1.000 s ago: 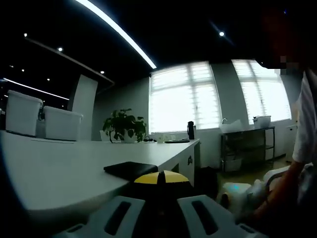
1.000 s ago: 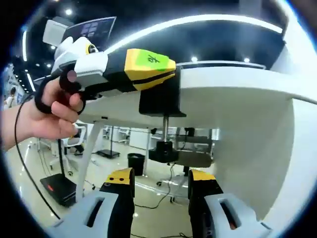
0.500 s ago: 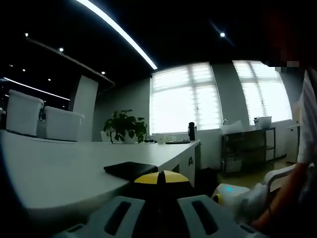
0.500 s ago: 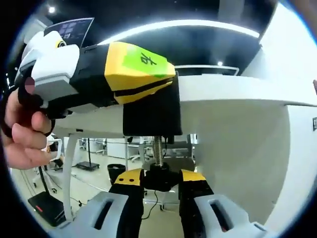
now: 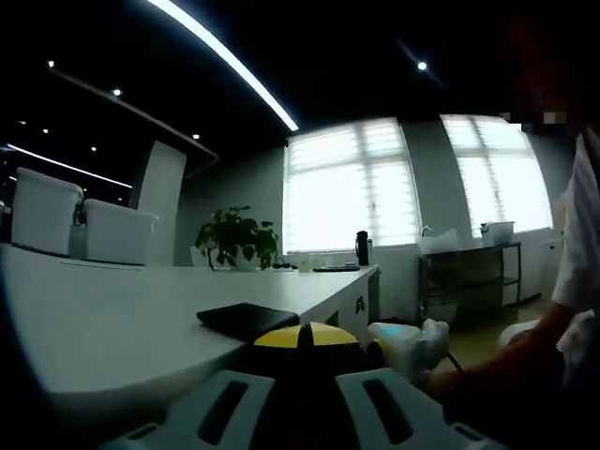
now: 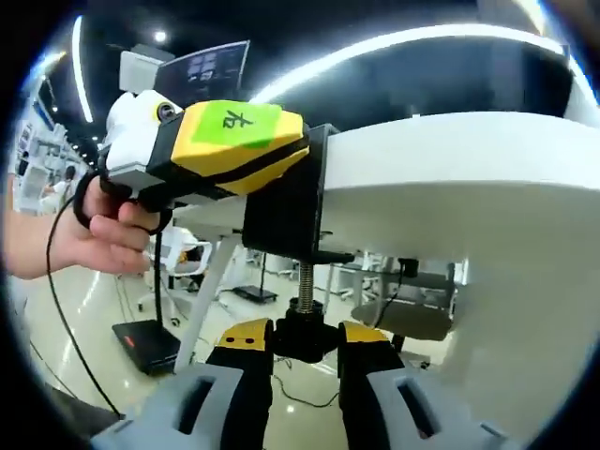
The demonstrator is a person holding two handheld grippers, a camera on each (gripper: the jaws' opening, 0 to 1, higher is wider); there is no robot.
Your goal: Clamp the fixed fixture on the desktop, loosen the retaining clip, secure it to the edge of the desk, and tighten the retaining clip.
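Note:
The black clamp fixture (image 6: 286,220) sits over the edge of the white desk (image 6: 450,159). Its threaded screw (image 6: 305,281) hangs below, ending in a black knob (image 6: 305,339). My right gripper (image 6: 305,336) is shut on that knob from underneath. My left gripper (image 6: 302,157), yellow with a green label, is shut on the fixture's body at desk height, with a hand (image 6: 103,234) on its handle. In the left gripper view my left gripper (image 5: 305,335) has its yellow tips together, a flat black fixture part (image 5: 246,319) lies on the desk (image 5: 112,309), and the right gripper (image 5: 405,343) shows low beside the desk edge.
Two white bins (image 5: 42,214) and a potted plant (image 5: 236,239) stand at the far side of the desk, with a dark bottle (image 5: 361,247) near the window. A metal shelf cart (image 5: 469,277) stands by the wall. Below the desk there is open floor, chairs and a dark floor base (image 6: 141,342).
My right gripper rose from below the screw and closed on the knob, then stayed there while its view rolled. In the left gripper view it came in closer from the right.

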